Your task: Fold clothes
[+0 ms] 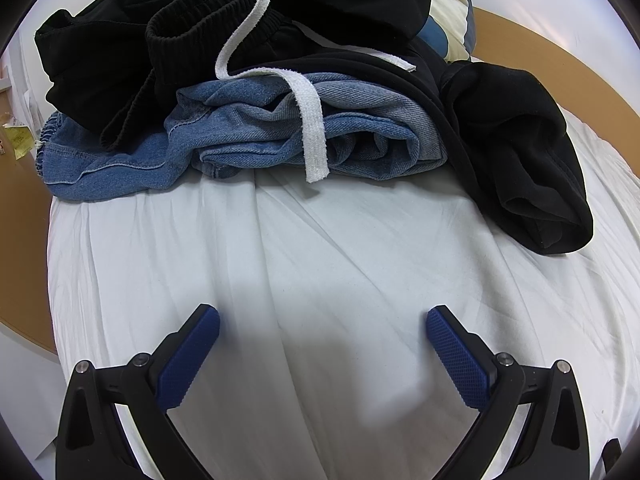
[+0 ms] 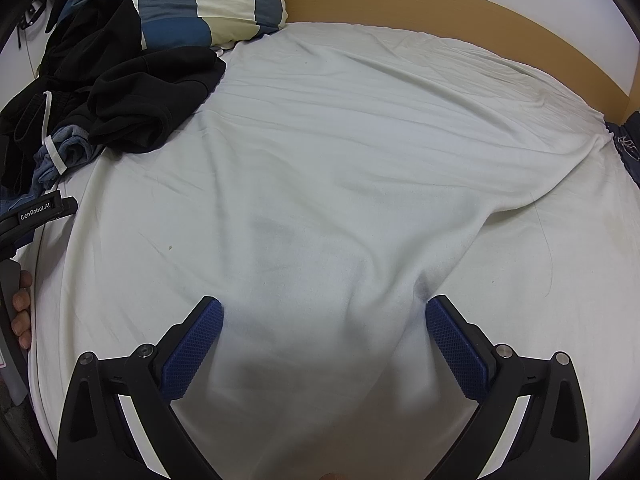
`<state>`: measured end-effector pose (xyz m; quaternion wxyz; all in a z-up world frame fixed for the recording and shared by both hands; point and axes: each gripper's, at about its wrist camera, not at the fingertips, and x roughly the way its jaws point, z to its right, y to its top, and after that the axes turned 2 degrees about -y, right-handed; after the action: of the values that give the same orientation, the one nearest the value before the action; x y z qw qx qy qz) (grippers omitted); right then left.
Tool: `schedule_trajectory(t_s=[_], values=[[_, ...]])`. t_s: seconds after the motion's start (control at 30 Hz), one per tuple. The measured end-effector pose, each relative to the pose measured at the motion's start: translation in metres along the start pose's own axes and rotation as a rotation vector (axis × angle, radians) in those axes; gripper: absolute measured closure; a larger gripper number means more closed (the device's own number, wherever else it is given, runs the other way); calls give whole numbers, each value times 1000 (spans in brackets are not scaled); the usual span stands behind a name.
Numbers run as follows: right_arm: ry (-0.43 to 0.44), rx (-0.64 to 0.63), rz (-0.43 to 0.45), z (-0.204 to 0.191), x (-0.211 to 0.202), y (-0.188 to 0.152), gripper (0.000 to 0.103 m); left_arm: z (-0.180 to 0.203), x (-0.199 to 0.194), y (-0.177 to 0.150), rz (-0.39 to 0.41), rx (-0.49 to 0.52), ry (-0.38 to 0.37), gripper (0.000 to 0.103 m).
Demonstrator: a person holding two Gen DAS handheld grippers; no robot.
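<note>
Two hand-held grippers, left (image 1: 323, 354) and right (image 2: 324, 346), hover spread and empty over the bare sheet (image 2: 340, 160), so grabbing the drawstring (image 1: 314, 132) rather than cloth would likely drag the whole heap of jeans (image 1: 248, 136) and black clothes (image 1: 516, 152) at the bed's far-left corner.

Left gripper (image 1: 323, 322) hung wide apart, nothing between pads. Right gripper (image 2: 324, 314) same. Left hand (image 2: 22, 312) gripped its handle.
</note>
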<state>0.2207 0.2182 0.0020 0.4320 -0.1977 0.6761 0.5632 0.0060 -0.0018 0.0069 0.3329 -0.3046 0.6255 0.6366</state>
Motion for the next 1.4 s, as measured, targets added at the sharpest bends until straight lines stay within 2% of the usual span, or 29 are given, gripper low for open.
schedule_trajectory(t_s=[0.37, 0.47, 0.53, 0.63, 0.7, 0.77, 0.83, 0.9, 0.97, 1.03, 1.1, 1.17, 1.2, 1.27, 1.33, 1.4], values=[[30, 12, -21, 5, 4, 5, 0, 1, 0, 1, -2, 4, -4, 0], [30, 12, -32, 5, 4, 5, 0, -3, -2, 5, -3, 34, -38, 0], [27, 10, -25, 5, 4, 5, 0, -15, -7, 10, 44, 22, -38, 1], [14, 0, -27, 6, 3, 3, 0, -53, -19, 23, 152, -80, -31, 2], [13, -1, -21, 6, 3, 3, 0, -68, -23, 39, 169, -76, -17, 2], [14, 0, -14, 7, 3, 3, 0, -75, -29, 64, 177, 7, 12, 2], [15, 0, -8, 6, 3, 3, 0, -77, -40, 92, 237, 92, 45, 2], [15, -1, -6, 6, 3, 3, 0, -77, -46, 115, 268, 162, 14, 2], [15, -1, -4, 6, 3, 3, 0, -77, -39, 137, 223, 195, -25, 2], [15, -1, -1, 6, 3, 3, 0, -77, -28, 153, 160, 174, -24, 2], [16, 0, 1, 6, 3, 3, 0, -75, -16, 167, 96, 147, -12, 12], [15, -1, 1, 6, 2, 3, 0, -75, -3, 174, 46, 102, 32, 31], [11, -4, -1, 6, 3, 4, 0, -75, 0, 177, 35, 83, 45, 36], [5, -9, -4, 5, 4, 4, 0, -77, 5, 184, 14, 49, 75, 65], [2, -12, -6, 5, 4, 4, 0, -82, 2, 191, 0, 8, 49, 80], [2, -13, -5, 5, 4, 4, 0, -83, -13, 196, 39, -2, 42, 86]])
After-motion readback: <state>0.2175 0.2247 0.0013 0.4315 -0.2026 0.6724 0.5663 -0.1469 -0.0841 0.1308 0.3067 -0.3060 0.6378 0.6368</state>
